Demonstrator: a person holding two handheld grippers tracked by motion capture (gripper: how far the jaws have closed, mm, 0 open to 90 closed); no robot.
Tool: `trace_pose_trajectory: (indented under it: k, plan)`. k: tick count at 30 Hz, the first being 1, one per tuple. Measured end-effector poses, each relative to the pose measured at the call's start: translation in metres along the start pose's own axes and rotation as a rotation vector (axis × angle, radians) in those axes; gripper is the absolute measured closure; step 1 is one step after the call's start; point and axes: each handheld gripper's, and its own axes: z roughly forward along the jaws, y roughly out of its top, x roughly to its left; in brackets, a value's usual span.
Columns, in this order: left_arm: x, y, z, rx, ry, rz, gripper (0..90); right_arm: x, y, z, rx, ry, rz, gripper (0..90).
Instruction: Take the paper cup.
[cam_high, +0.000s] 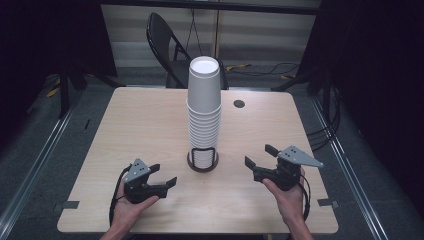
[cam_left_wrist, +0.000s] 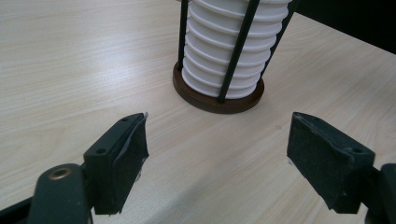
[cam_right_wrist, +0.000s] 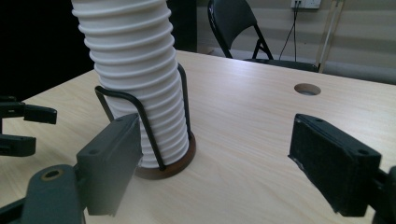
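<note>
Tall stack of white paper cups (cam_high: 204, 112) standing in a wire holder (cam_high: 203, 159) with a dark round base, on the table (cam_high: 145, 130), ahead of both sets of jaws and between them. Left gripper (cam_high: 159, 178) resting low near the table, jaws wide apart and empty; in the left gripper view (cam_left_wrist: 217, 154), holder base (cam_left_wrist: 217, 97) just beyond the gap, a little right of its centre line. Right gripper (cam_high: 260, 156) likewise spread wide with nothing between the jaws; in the right gripper view (cam_right_wrist: 217, 163), cups (cam_right_wrist: 135, 88) rising close behind the left-hand jaw, wire loop (cam_right_wrist: 140, 116) of the holder just past that jaw's tip, well clear of the other jaw.

Judged as an approach to the stack, not yet a grasp. Main risk: toppling. Stack tall, holder gripping only the lowest cups, so a sideways nudge from either jaw high up likely to tip the column or slide the base. Second risk: jaw snagging the thin wire upright instead of a cup wall, dragging holder and all. Third: squeezing thin paper too hard, crushing a rim or lifting several nested cups together. Uneven closing from the two sides also liable to twist the stack off its base.
</note>
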Motion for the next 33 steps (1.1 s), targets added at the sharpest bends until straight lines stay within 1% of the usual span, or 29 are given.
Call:
trace_pose_trajectory:
  k: [2,4,5,7,9,11,15,19,20,24,27,29,30,31,33]
  plan:
    - [0.000,0.000,0.000,-0.001,0.000,0.002,20.8,0.001,0.002,0.000,0.000,0.003,0.002,16.6]
    - [0.001,0.000,-0.001,-0.004,0.003,-0.001,20.8,0.002,0.011,0.002,-0.005,0.015,0.000,16.6]
    - [0.001,0.000,-0.001,-0.004,0.003,-0.001,20.8,0.002,0.011,0.002,-0.005,0.015,0.000,16.6]
    - [0.001,0.000,-0.001,-0.005,0.005,-0.008,20.8,0.003,0.020,0.003,-0.019,0.027,-0.006,16.6]
    - [0.000,0.000,-0.001,-0.004,0.005,0.000,20.8,0.005,0.025,0.003,-0.024,0.039,-0.006,16.6]
    - [0.000,0.000,-0.001,-0.003,0.002,-0.001,20.8,0.005,0.031,0.003,-0.027,0.052,-0.009,16.6]
    - [0.000,-0.001,0.000,-0.002,0.004,-0.007,20.8,0.008,0.042,0.004,-0.048,0.061,-0.015,16.6]
    - [0.000,-0.001,0.000,0.000,0.000,-0.007,20.9,0.011,0.053,0.005,-0.070,0.085,-0.026,16.6]
    - [0.000,-0.001,0.000,0.000,0.000,-0.007,21.3,0.011,0.053,0.005,-0.070,0.085,-0.026,16.6]
    - [0.000,-0.001,0.000,0.002,-0.003,-0.004,21.6,0.017,0.066,0.010,-0.072,0.137,-0.035,17.3]
    - [0.000,-0.001,0.001,0.004,-0.003,-0.003,21.6,0.019,0.070,0.012,-0.079,0.148,-0.038,17.3]
    - [0.000,-0.001,0.001,0.006,-0.004,0.000,21.6,0.023,0.079,0.015,-0.086,0.161,-0.045,17.2]
    - [0.000,-0.001,0.001,0.006,-0.004,0.000,21.6,0.023,0.079,0.015,-0.086,0.161,-0.045,17.2]
    - [0.000,-0.001,0.001,0.005,-0.003,0.001,21.5,0.025,0.085,0.016,-0.089,0.169,-0.053,17.0]
    - [0.000,-0.001,0.001,0.003,0.000,-0.001,21.5,0.027,0.091,0.017,-0.097,0.175,-0.058,17.0]
